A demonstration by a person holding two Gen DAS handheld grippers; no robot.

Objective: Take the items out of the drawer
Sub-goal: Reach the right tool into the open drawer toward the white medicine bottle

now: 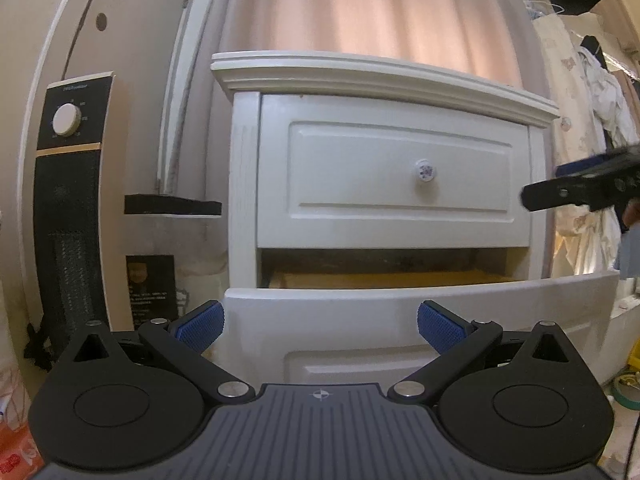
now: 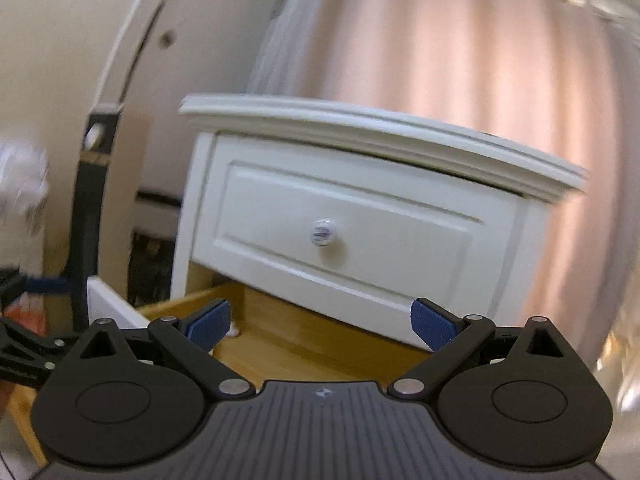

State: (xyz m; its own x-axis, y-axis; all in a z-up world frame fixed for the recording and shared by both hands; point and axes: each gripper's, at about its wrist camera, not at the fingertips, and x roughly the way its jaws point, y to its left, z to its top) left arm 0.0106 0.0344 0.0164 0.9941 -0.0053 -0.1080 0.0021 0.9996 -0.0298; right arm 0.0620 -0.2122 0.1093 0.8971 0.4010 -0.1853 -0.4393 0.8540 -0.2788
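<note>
White nightstand's bottom drawer [image 1: 420, 312] is sitting pulled out, wood floor showing; L gripper [image 1: 320, 326] & R gripper [image 2: 320, 326] jaws are gaping, holding nothing.

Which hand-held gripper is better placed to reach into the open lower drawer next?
Probably right. The right hand-held gripper is open, looking down onto the lower drawer's wooden floor. The left hand-held gripper, also open, faces the drawer's white front panel.

The small words on the black heater [image 1: 72, 208] and the dark poster [image 1: 151, 288] are too blurry to read.
</note>
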